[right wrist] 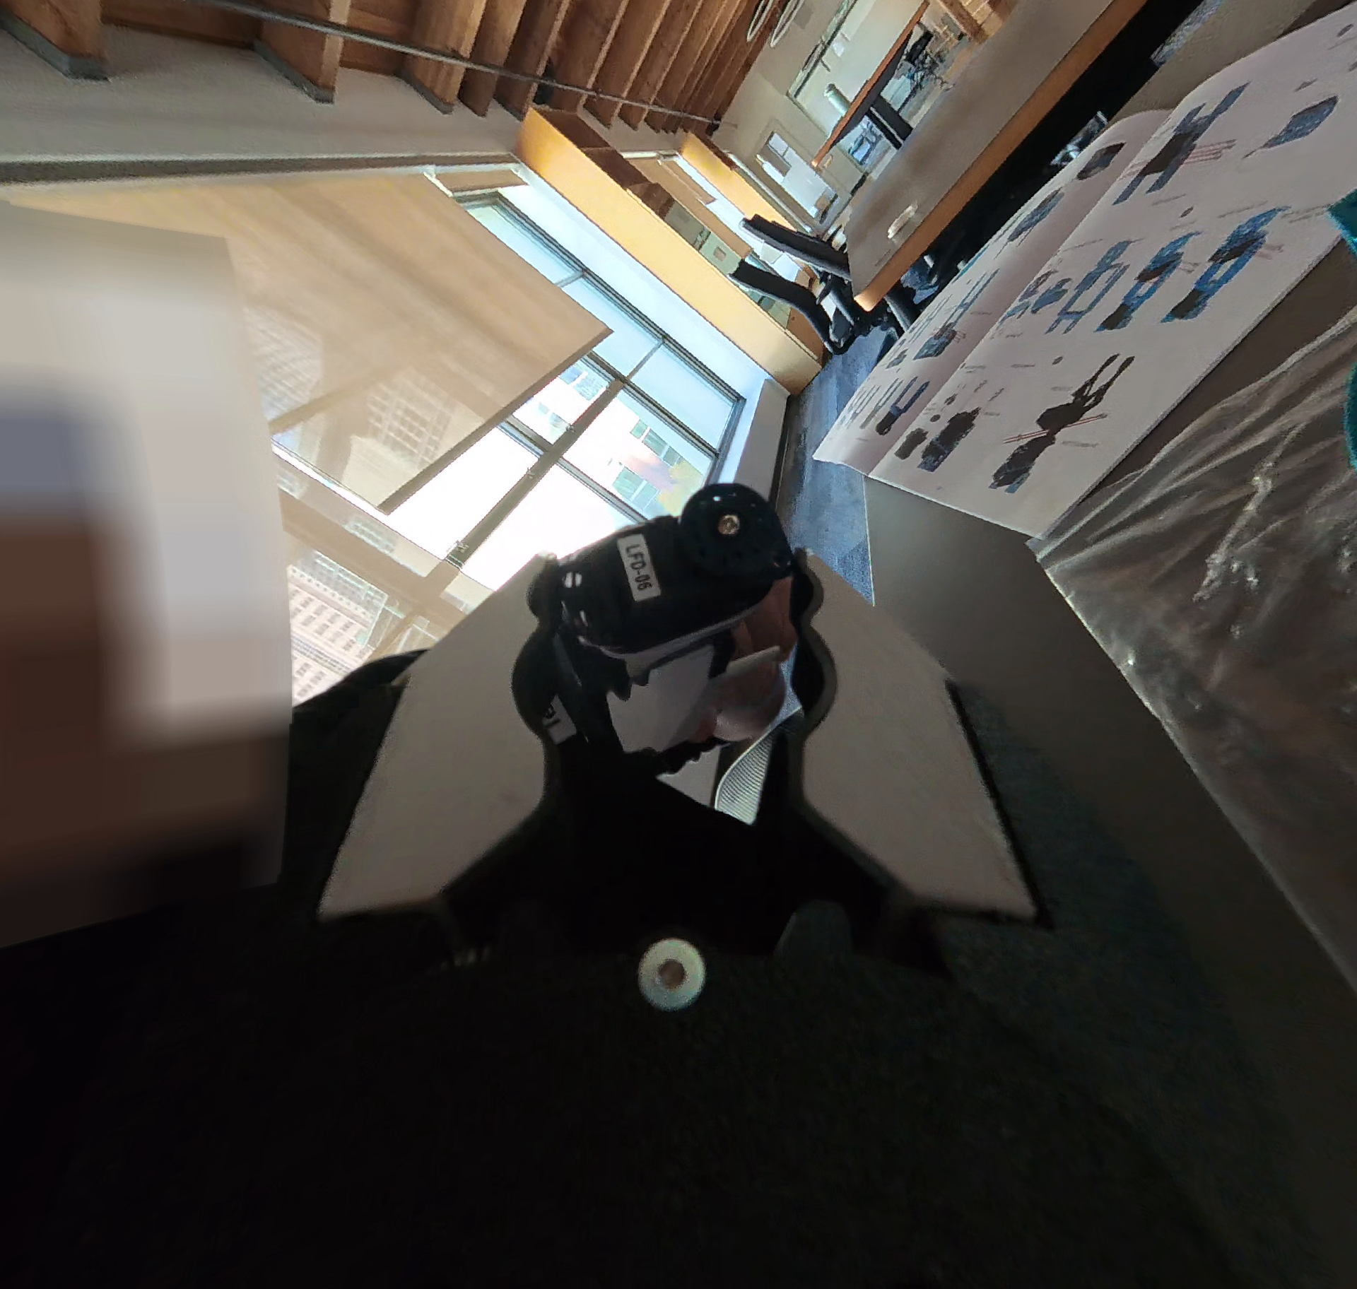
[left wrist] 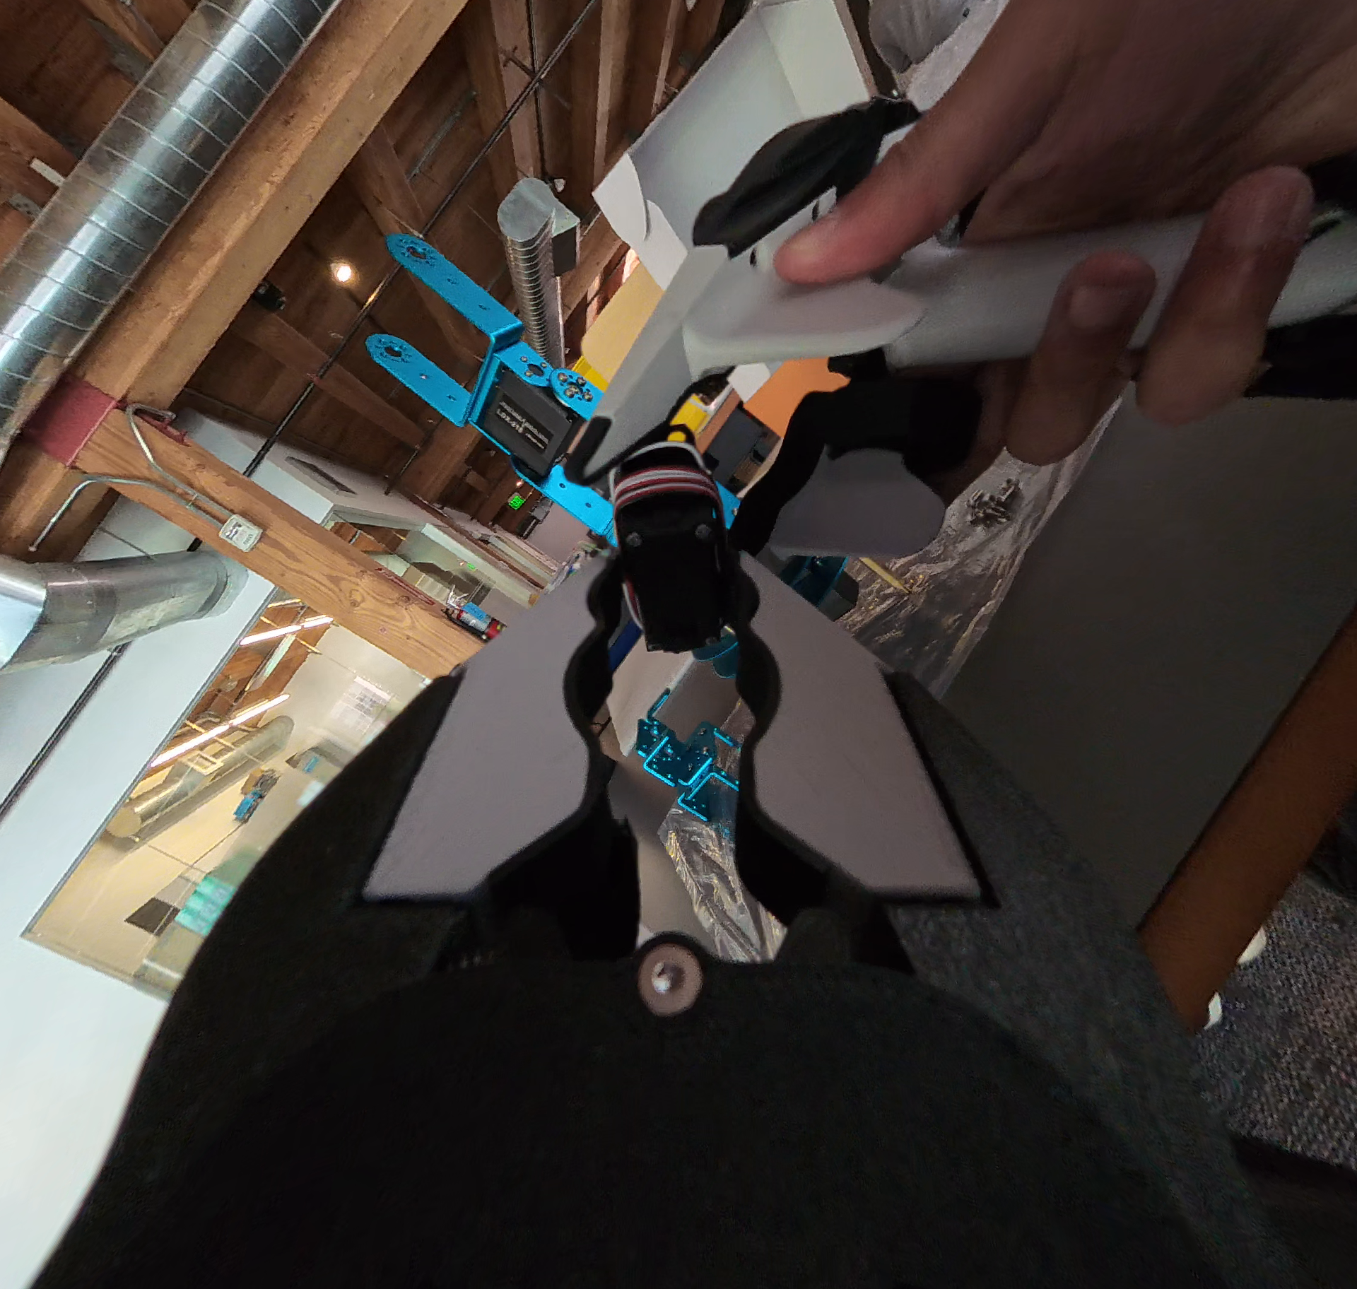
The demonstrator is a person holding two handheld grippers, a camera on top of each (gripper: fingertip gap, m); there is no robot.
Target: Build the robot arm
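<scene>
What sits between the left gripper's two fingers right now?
A black servo, with a striped wire bundle at its far end, sits between the fingertips of the left gripper, which press its sides. This shows in the left wrist view.

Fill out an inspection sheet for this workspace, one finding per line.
Surface: grey table, part under clear plastic sheet.
Things: left gripper shut on black servo, joined to blue servo bracket assembly; right gripper shut on second black servo.
Clutter: loose blue brackets; illustrated instruction sheet.
Cables: striped servo wires.
Surroundings: hand on white gripper, wooden beams, metal duct, windows.
</scene>
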